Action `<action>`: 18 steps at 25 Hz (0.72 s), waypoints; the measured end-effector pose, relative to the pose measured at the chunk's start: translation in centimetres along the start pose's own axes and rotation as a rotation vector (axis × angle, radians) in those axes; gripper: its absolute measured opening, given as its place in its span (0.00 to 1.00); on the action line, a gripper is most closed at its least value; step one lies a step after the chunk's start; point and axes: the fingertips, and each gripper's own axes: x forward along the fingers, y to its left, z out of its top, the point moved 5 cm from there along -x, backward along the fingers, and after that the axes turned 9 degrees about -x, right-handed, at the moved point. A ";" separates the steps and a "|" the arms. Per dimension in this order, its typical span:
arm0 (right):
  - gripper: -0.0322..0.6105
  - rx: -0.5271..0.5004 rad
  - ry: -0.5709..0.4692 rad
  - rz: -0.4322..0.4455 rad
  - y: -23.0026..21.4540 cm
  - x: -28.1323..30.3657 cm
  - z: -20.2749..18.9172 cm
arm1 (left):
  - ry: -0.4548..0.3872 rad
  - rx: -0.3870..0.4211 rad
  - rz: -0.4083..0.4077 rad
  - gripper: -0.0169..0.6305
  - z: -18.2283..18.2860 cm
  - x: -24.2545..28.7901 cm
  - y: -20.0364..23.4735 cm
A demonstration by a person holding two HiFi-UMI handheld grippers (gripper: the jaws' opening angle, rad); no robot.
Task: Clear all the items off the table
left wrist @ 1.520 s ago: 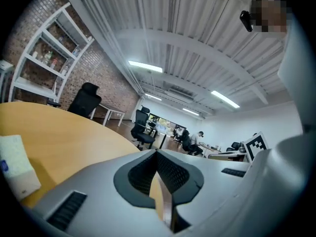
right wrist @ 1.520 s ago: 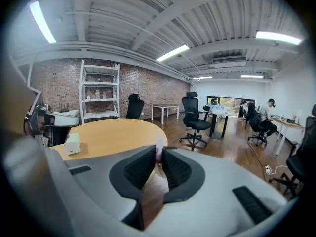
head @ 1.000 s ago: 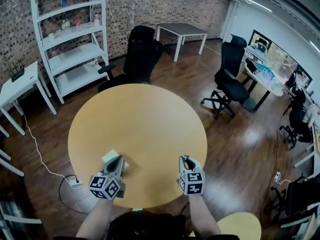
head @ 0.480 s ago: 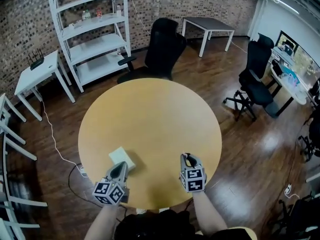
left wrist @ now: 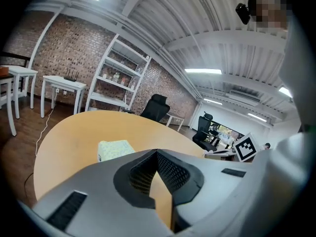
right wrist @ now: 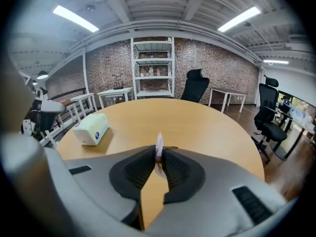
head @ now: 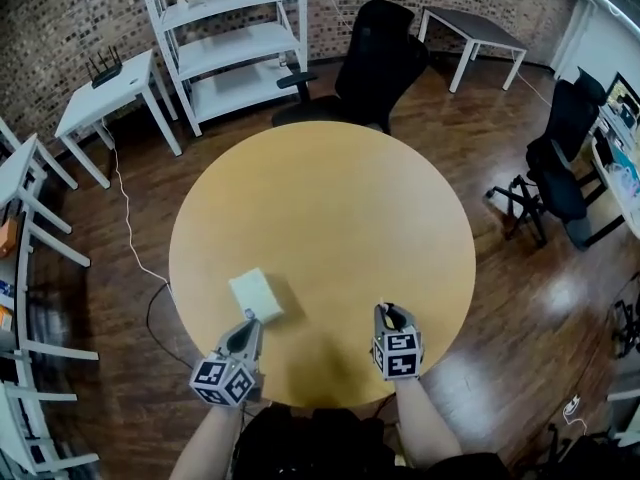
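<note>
A white tissue pack (head: 256, 295) lies on the round wooden table (head: 330, 208), near its front left; it also shows as the pale tissue pack (left wrist: 114, 148) ahead of the left jaws and as the tissue pack (right wrist: 92, 128) off to the right gripper's left. My left gripper (head: 249, 325) hovers just behind the pack, its jaws shut with nothing between them (left wrist: 157, 153). My right gripper (head: 386, 313) sits over the table's front right, shut on a thin white scrap (right wrist: 159, 145) that sticks up from the fingertips.
A black office chair (head: 380, 58) stands at the table's far side. White shelving (head: 235, 38) and a white side table (head: 105, 83) line the brick wall. Another black chair (head: 560, 163) is at the right. A cable (head: 140, 258) runs over the floor on the left.
The head view has swung, so the table sits higher in the frame. The left gripper, first over the pack, now lies just behind it. The right gripper keeps its grip.
</note>
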 end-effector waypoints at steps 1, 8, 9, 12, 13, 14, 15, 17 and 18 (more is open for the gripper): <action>0.12 -0.007 0.009 0.014 0.3 0.4 -0.3 | 0.005 -0.005 0.009 0.01 -0.3 0.0 0.1; 0.32 -0.021 0.079 0.063 1.6 2.5 -2.9 | 0.063 -0.039 0.057 0.01 -3.2 -0.5 0.8; 0.35 -0.019 0.083 0.069 1.7 2.7 -3.1 | 0.069 -0.040 0.061 0.01 -3.4 -0.6 0.9; 0.38 -0.011 0.096 0.086 1.9 2.9 -3.6 | 0.082 -0.038 0.067 0.01 -3.7 -0.8 1.2; 0.38 -0.009 0.097 0.087 1.9 2.8 -3.5 | 0.081 -0.037 0.067 0.01 -3.6 -0.8 1.2; 0.38 -0.008 0.095 0.086 1.9 2.8 -3.5 | 0.078 -0.036 0.066 0.01 -3.4 -0.8 1.2; 0.38 -0.007 0.093 0.083 1.9 2.6 -3.3 | 0.074 -0.034 0.062 0.01 -3.2 -0.8 1.2; 0.38 -0.003 0.086 0.077 1.8 2.4 -3.1 | 0.067 -0.027 0.052 0.01 -2.7 -0.7 1.0; 0.38 0.000 0.081 0.074 1.8 2.3 -3.0 | 0.064 -0.024 0.048 0.01 -2.6 -0.7 1.0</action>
